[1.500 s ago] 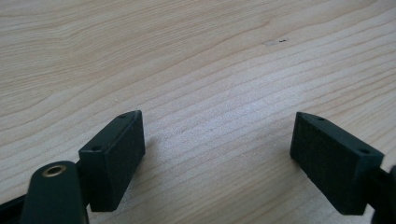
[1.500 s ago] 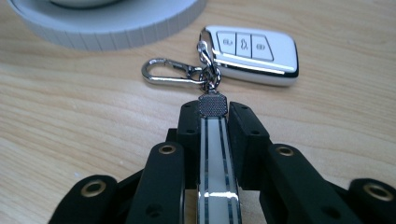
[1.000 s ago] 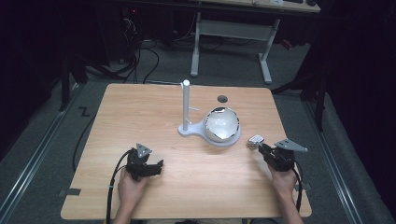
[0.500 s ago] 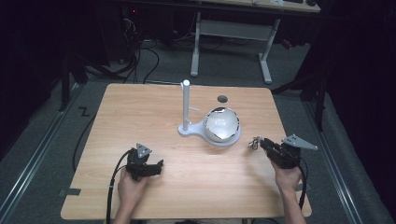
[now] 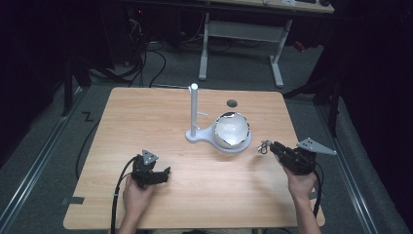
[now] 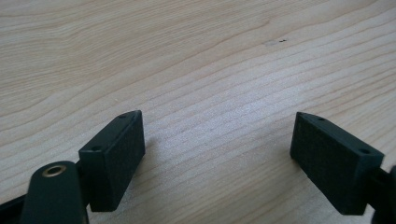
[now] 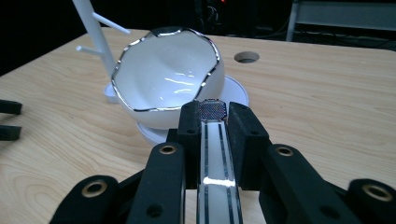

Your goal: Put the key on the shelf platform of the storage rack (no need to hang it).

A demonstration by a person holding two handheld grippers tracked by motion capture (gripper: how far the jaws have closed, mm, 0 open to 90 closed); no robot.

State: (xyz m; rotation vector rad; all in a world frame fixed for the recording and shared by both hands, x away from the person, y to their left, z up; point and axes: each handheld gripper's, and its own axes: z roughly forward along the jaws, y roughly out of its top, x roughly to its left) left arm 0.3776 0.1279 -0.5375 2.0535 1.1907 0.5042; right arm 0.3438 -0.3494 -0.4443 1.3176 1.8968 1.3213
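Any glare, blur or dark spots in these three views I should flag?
High view: table evenly lit, surroundings almost black, small item at the right gripper too tiny to resolve. Left gripper view: jaws soft, wood grain beyond them sharper. Right gripper view: glare streaks inside the white bowl and a bright hotspot on the striped piece clamped between the jaws; background dark.

Light wooden table [image 5: 146,122] with a round hole [image 5: 232,103] near its far edge.
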